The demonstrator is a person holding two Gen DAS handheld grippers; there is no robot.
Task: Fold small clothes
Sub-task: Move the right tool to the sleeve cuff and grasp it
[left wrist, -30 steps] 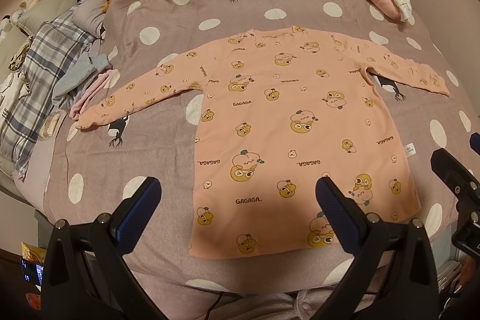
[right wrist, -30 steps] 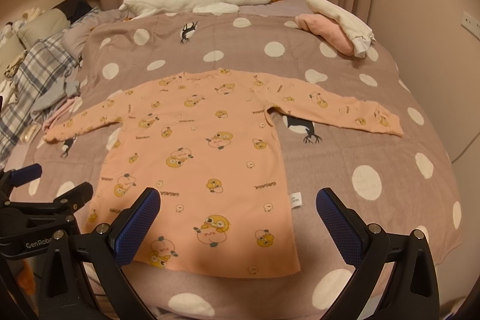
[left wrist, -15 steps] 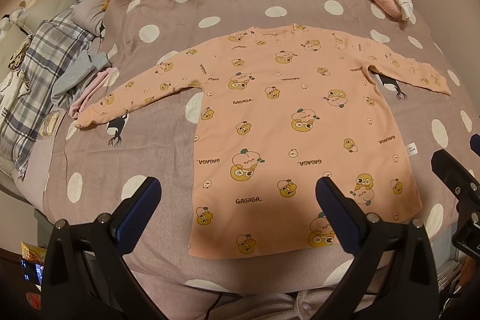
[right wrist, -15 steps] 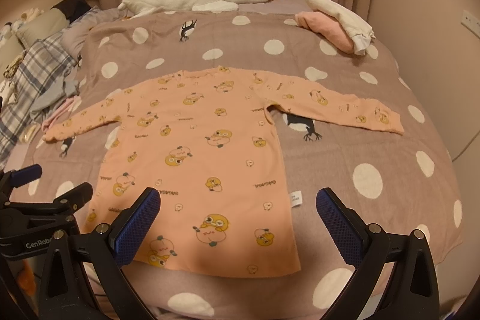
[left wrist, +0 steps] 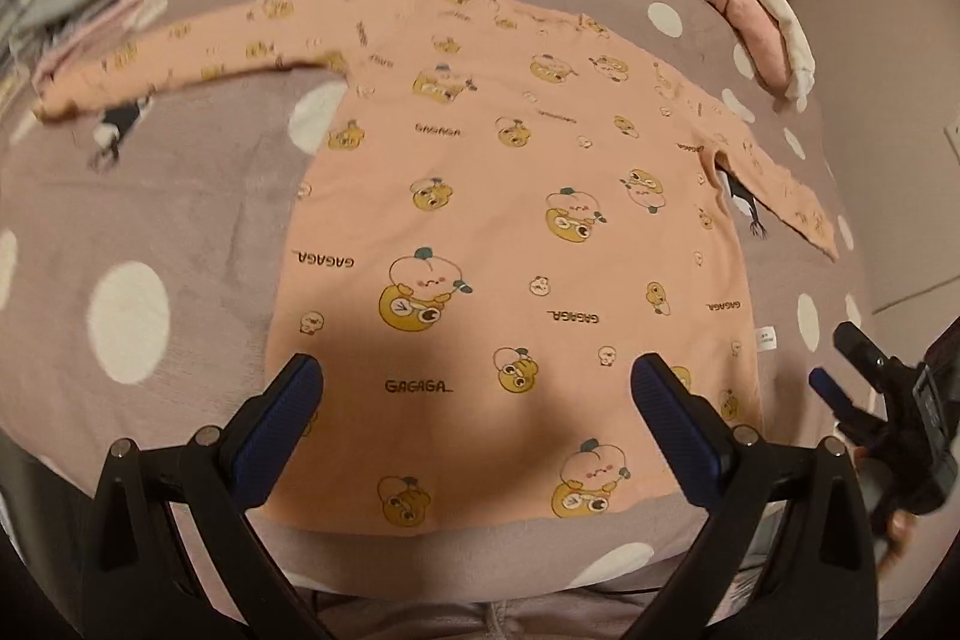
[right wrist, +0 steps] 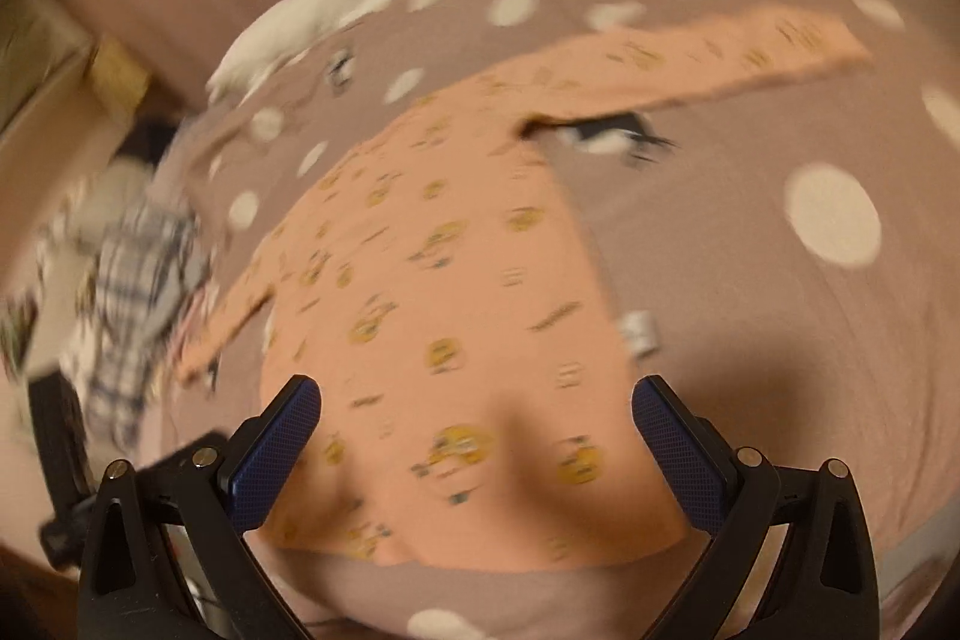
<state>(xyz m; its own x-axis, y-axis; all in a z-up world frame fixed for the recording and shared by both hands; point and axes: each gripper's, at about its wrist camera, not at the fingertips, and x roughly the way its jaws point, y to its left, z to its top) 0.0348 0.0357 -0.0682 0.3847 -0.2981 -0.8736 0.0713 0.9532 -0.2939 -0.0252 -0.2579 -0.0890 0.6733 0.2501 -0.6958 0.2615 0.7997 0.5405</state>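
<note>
The shirt [left wrist: 528,232] is peach with yellow cartoon figures. The bedcover [left wrist: 150,232] is mauve with white dots. The goose [right wrist: 336,4] is white. The pads [left wrist: 276,436] are blue.

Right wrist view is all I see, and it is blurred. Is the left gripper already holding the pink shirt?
Observer: No. The left gripper has its jaws open over the pink shirt, near the hem, and holds nothing.
Operator: Thank you. Is the left sleeve folded in already?
Observer: No. The left sleeve lies stretched out flat, to the side, on the dotted bedspread.
</note>
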